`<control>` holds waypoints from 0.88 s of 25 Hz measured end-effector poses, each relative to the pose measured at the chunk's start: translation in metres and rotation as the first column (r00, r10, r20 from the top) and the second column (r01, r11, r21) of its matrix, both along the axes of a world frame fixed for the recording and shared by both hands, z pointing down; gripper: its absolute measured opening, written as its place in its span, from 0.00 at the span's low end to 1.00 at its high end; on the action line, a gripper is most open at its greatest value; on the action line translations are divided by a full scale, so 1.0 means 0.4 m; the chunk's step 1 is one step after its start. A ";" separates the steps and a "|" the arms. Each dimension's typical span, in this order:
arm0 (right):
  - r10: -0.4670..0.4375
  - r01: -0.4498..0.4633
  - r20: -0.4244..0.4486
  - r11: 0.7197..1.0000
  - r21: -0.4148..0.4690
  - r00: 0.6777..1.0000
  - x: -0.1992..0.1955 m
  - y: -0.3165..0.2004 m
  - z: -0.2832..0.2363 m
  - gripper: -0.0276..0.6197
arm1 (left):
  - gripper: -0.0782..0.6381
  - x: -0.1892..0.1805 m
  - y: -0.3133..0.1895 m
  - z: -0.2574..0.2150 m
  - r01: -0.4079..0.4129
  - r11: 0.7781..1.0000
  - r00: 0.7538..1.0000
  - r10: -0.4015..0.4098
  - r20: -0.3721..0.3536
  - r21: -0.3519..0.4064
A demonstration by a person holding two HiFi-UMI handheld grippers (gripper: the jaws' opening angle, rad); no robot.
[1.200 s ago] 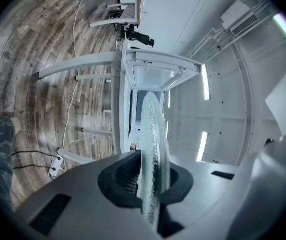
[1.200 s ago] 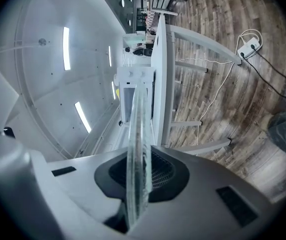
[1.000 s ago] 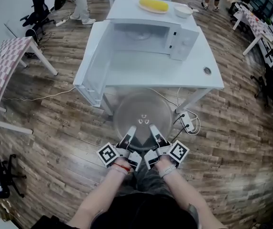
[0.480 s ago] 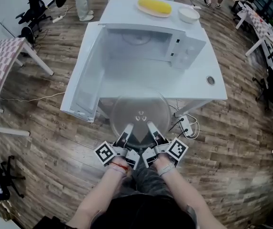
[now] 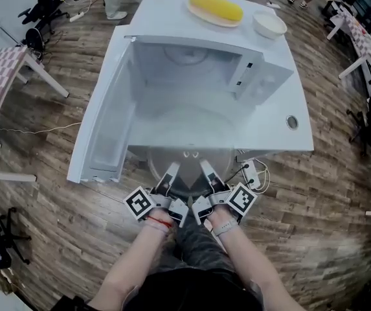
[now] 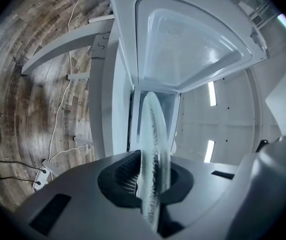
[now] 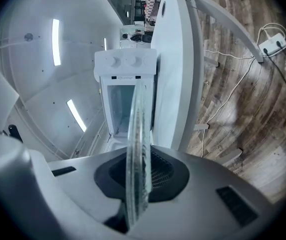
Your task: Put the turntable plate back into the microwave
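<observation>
Left claw (image 5: 171,171) and right claw (image 5: 205,170) pinch the turntable plate (image 5: 188,162) (near edge) — facing the open microwave (image 5: 263,78).

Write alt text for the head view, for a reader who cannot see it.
The left gripper and right gripper each clamp the near rim of a clear round glass turntable plate, held roughly level at the front edge of a white table. Beyond it stands a white microwave oven, its door swung open to the left.

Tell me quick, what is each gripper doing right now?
Left gripper: shut on the glass turntable plate.
Right gripper: shut on the same plate.
</observation>
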State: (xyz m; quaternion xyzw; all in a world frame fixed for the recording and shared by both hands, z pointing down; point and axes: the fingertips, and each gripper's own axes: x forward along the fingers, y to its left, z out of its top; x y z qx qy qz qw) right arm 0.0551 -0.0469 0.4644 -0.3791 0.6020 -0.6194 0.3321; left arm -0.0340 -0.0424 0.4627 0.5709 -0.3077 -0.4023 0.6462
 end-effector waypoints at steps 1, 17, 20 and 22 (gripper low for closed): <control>-0.003 0.003 0.001 1.000 -0.004 1.000 0.000 -0.015 0.001 0.11 | 0.15 0.001 -0.014 0.002 0.003 1.000 1.000 -0.003 -0.003 -0.005; -0.058 0.058 0.005 0.998 0.012 0.998 0.009 -0.236 -0.005 0.11 | 0.15 0.011 -0.225 -0.005 0.056 0.998 0.998 -0.056 -0.004 0.013; -0.066 0.066 0.032 0.998 0.013 0.997 0.010 -0.265 -0.001 0.11 | 0.15 0.016 -0.251 -0.004 0.062 0.998 0.998 -0.062 -0.007 0.010; -0.070 0.070 0.041 0.998 0.011 0.997 0.008 -0.275 0.006 0.11 | 0.15 0.011 -0.261 0.001 0.062 0.998 0.998 -0.062 0.003 0.011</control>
